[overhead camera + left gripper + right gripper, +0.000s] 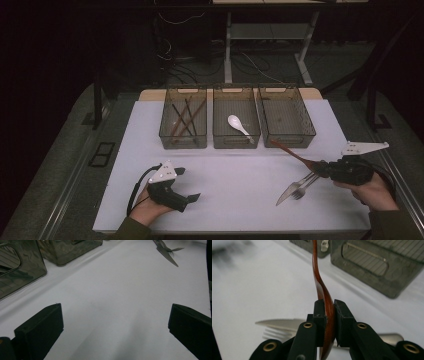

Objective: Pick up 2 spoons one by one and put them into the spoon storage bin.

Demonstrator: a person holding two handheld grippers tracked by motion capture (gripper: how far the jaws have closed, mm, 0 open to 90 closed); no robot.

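A brown wooden spoon (292, 152) is clamped by its bowl end in my right gripper (320, 167), its handle pointing up-left toward the rightmost bin (295, 139). In the right gripper view the pads press on both sides of the wooden spoon (319, 282), and that gripper (329, 306) hangs above the table. Below it on the white surface lie a metal knife (286, 194) and fork (303, 187). At the lower left my left gripper (189, 184) rests, open and empty, its jaws wide apart over bare table in the left gripper view (115, 315).
Three smoky clear bins stand in a row at the back. The left bin (182, 142) holds several chopsticks (182, 120), the middle bin (236, 141) a white spoon (239, 126). The knife (167, 256) lies far ahead of the left gripper.
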